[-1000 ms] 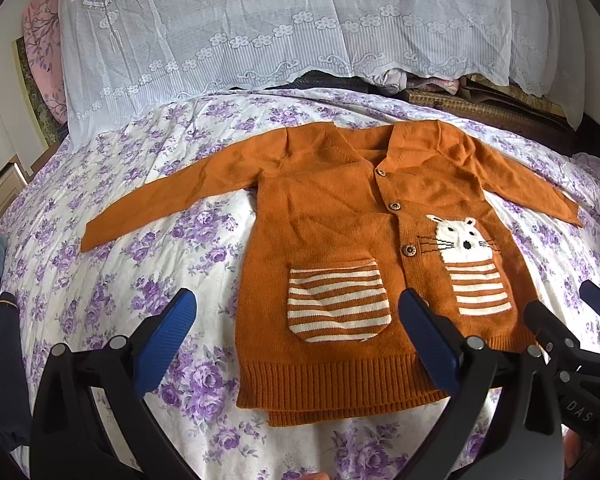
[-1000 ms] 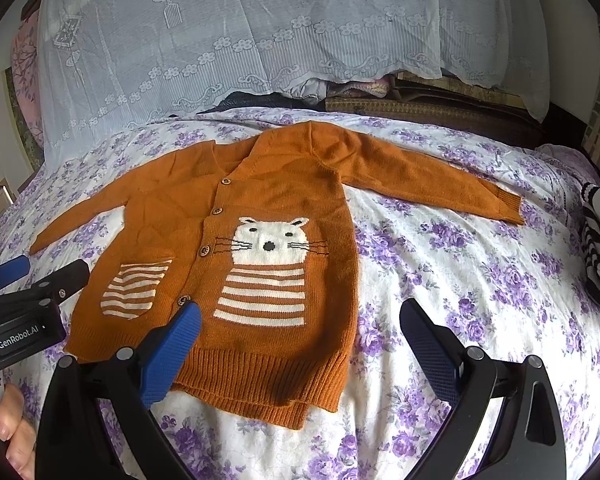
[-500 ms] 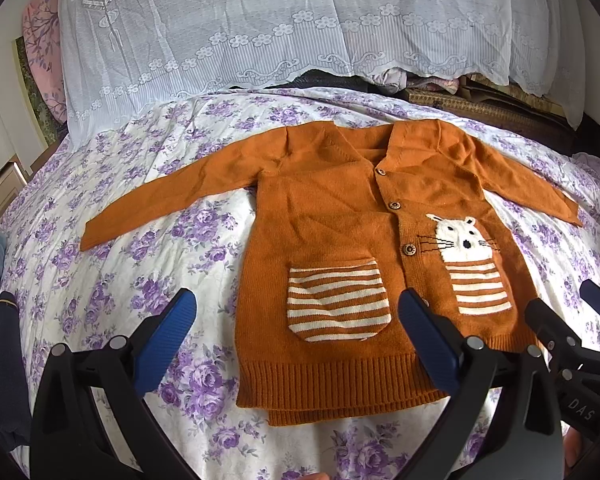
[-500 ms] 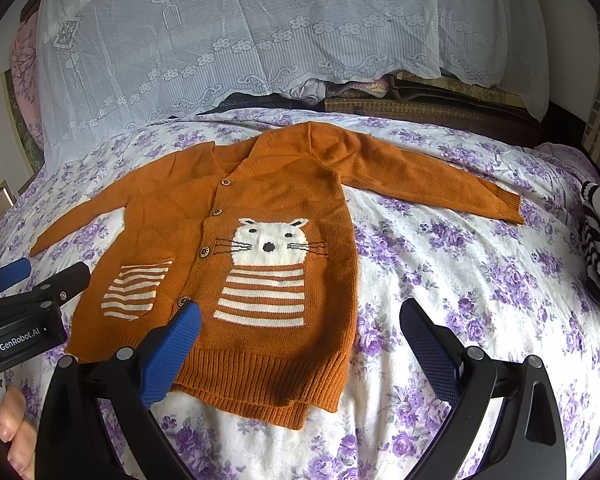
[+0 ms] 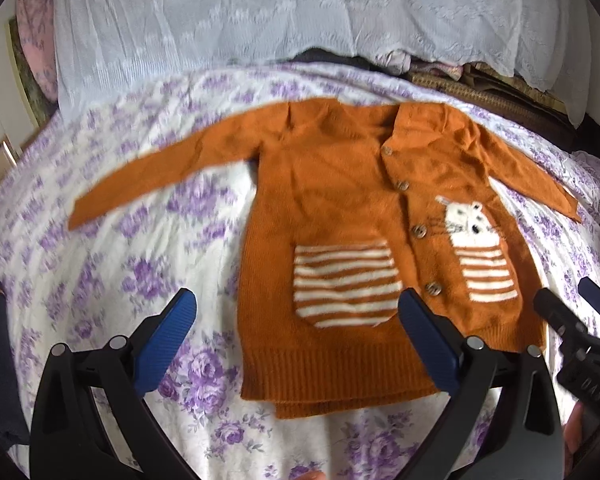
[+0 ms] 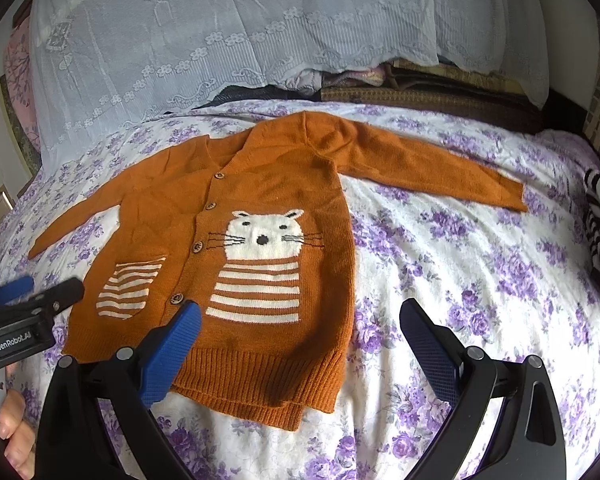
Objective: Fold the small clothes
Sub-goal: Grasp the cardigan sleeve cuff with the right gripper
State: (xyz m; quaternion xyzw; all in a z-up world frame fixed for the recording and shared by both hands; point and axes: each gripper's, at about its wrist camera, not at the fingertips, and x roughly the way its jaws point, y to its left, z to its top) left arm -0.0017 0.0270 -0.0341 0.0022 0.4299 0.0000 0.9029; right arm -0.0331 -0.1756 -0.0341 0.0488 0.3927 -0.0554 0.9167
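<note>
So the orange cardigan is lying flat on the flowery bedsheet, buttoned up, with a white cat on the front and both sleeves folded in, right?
Not quite: the cardigan lies flat and buttoned on the bedsheet, but both sleeves are spread out to the sides, as the right wrist view shows.

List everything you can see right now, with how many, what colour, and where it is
cardigan: one, orange with a white cat face and striped pockets, spread flat on the bed, sleeves out to both sides
buttons: four, brown, down the cardigan's front
bedsheet: one, white with purple flowers, under the cardigan
lace cloth: one, white, draped over the pile behind the bed
striped garment: one, black and white, at the bed's right edge
left gripper: one, black with blue pads, open above the hem's left part
right gripper: one, black with blue pads, open above the hem's right part
</note>
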